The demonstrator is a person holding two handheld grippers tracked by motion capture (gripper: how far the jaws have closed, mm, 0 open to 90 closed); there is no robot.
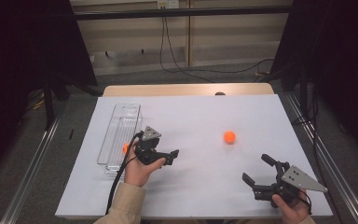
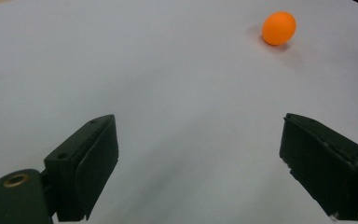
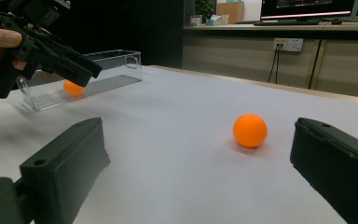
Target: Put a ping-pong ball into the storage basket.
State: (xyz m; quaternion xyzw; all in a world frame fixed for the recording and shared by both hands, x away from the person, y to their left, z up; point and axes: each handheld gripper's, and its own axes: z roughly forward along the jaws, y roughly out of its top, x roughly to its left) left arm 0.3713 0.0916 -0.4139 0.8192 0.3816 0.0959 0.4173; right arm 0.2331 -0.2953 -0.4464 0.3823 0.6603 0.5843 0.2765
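One orange ball (image 1: 229, 136) lies loose on the white table (image 1: 191, 112), right of centre; it also appears as the ball (image 2: 278, 28) far ahead in the left gripper view and the ball (image 3: 250, 130) just ahead of the right jaws. A second orange ball (image 1: 126, 148) rests inside the clear tray (image 1: 121, 126) at the left, seen again as the ball (image 3: 73, 88) in the tray (image 3: 116, 70). My left gripper (image 1: 171, 157) hovers beside the tray, pointing right, open and holding nothing (image 2: 200, 154). My right gripper (image 1: 255, 168) sits near the front right, open (image 3: 200, 154), aimed at the loose ball.
The white sheet ends at a wooden strip (image 1: 186, 89) at the far side. Black curtains (image 1: 28, 42) stand on both sides, and cables (image 1: 177, 60) trail on the floor beyond. A bench with a monitor (image 3: 307, 7) lies past the table.
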